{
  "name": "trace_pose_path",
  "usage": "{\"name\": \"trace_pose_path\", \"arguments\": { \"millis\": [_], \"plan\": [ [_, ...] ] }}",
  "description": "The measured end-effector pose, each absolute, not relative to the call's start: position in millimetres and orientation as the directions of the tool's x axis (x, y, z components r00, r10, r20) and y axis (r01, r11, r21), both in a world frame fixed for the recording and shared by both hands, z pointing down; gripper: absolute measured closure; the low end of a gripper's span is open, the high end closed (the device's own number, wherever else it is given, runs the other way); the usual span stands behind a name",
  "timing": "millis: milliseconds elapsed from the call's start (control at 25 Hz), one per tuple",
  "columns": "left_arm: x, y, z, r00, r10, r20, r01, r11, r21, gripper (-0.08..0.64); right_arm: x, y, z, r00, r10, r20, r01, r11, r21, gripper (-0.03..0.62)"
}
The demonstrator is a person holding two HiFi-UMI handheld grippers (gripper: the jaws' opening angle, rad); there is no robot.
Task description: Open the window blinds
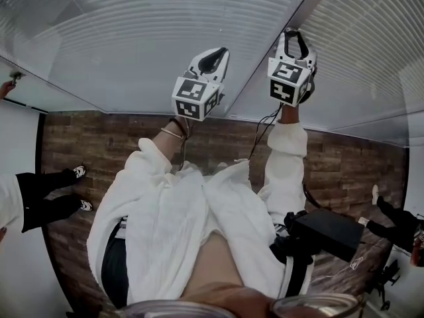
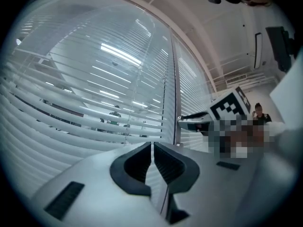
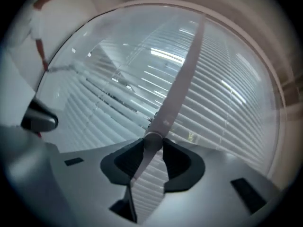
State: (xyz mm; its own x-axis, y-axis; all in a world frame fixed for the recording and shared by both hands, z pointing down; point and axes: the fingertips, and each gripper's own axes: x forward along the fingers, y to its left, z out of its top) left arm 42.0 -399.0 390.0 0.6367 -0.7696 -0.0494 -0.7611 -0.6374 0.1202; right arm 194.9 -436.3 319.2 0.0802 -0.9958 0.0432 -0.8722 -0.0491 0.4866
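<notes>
**While our right gripper [image 3: 152, 148] clamps the tilt wand [image 3: 179, 84]**

As we hold both grippers level against the window blinds [image 1: 165, 32], the right jaws press on the lower end of the pale wand, which slants up across the slats. Our left gripper [image 2: 152, 148] hangs near it, jaws together with nothing between them. Gaps between the slats let us see through.
</notes>
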Motion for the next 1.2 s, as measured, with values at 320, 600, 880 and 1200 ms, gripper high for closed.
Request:
{"name": "trace_pose_path", "arguments": {
  "millis": [320,600,880,1200],
  "plan": [
    [50.1,-397.5,388.8,0.643,-0.764,-0.056,-0.754,-0.644,0.126,0.554,196.7,-438.7,319.0,0.028,-1.000,0.009,-0.975,-0.025,0.222,0.462],
    [58.5,-395.3,387.0,0.652,-0.756,-0.060,-0.746,-0.654,0.126,0.554,202.1,-438.3,319.8,-0.059,-0.995,-0.077,-0.866,0.089,-0.492,0.462],
    [58.3,-398.7,388.7,0.650,-0.757,-0.062,-0.745,-0.652,0.140,0.554,202.3,-440.0,317.8,-0.126,-0.982,-0.141,-0.648,0.189,-0.738,0.462],
    [58.2,-403.9,393.1,0.655,-0.754,-0.052,-0.743,-0.656,0.134,0.554,194.0,-445.0,312.5,-0.013,-0.996,0.090,-0.907,0.050,0.419,0.444]
  ]
}}
